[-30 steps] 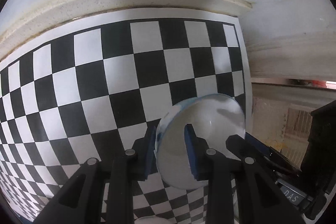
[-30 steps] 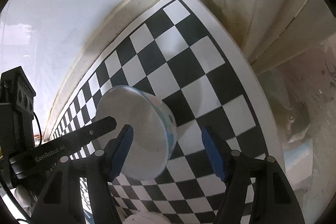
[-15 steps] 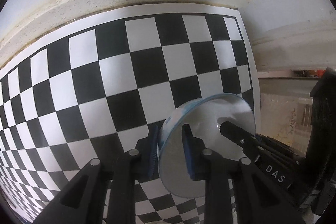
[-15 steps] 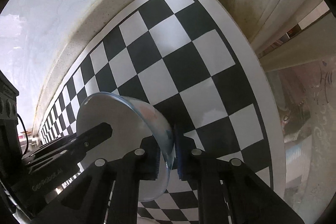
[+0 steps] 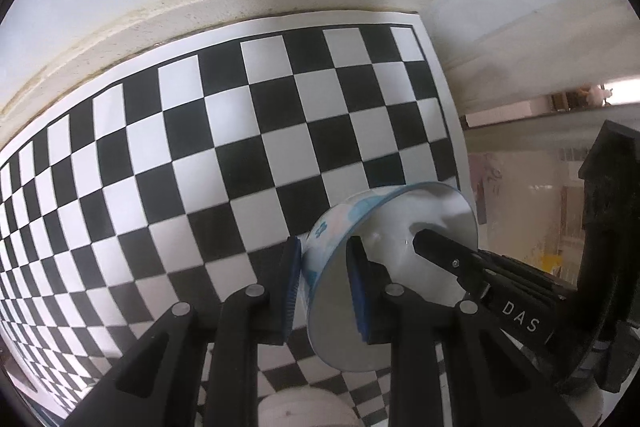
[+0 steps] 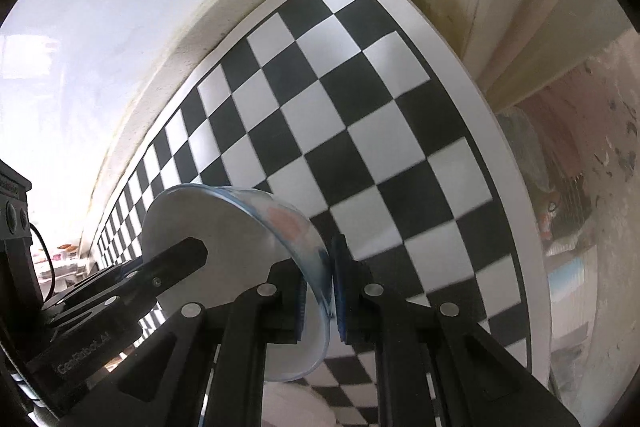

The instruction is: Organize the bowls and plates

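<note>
Lying under everything, the checkerboard sheet covers the counter. Above it I hold one pale bowl, tipped on edge, near the sheet's right border. My left gripper has its jaws pinching the bowl's patterned wall; my right gripper has its jaws pinching the opposite rim.

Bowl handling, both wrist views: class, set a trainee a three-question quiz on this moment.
1. True or false: the bowl rests flat on the checkerboard mat.
2. What clamps the bowl's wall? A) left gripper only B) right gripper only C) both
3. Fill in: a pale round object shows ___ the bowl in frame.

Key: 1 false, it is tilted and off the mat; 2 C; 3 below.
</note>
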`<state>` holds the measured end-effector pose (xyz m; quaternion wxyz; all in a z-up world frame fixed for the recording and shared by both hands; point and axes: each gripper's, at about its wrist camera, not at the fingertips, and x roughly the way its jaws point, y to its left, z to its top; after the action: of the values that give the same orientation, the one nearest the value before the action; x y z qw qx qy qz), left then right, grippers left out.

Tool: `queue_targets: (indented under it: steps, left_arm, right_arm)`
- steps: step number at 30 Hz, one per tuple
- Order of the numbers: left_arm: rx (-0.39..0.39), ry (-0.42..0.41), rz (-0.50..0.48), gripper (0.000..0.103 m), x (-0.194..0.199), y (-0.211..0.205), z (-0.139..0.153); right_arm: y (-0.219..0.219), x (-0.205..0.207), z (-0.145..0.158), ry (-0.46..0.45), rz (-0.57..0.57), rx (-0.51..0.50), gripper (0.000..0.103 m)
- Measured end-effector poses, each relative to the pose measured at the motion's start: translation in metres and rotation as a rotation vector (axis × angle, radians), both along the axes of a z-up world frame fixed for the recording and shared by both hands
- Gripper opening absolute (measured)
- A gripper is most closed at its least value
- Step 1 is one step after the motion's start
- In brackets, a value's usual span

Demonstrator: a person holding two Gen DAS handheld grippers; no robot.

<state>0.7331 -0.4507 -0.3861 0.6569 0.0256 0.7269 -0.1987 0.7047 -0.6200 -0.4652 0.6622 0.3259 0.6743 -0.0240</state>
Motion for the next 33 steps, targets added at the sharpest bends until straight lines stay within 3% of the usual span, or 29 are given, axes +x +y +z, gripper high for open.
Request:
queue_targets:
  steps: [6,18,27,33]
  left_arm:
    - [-0.007,-0.028,-0.024,0.021,-0.028,0.002,0.023]
    - [-0.029,-0.070,-0.069,0.021,-0.085,0.047,0.065]
    - [-0.034,-0.064,-0.100,0.021,-0.131,0.071,0.078]
    - [-0.019,-0.038,-0.097,0.021,-0.149,0.087,0.071]
  right_arm:
    - [0.012,-0.025,0.028,-0.024,0.014,-0.014,0.013]
    - [0.052,-0.100,0.072,-0.071,0.024,-0.010,0.013]
    - [0.081,-0.145,0.084,-0.069,0.025,-0.008,0.013]
    - [0.096,-0.169,0.076,-0.038,0.043,0.013,0.013]
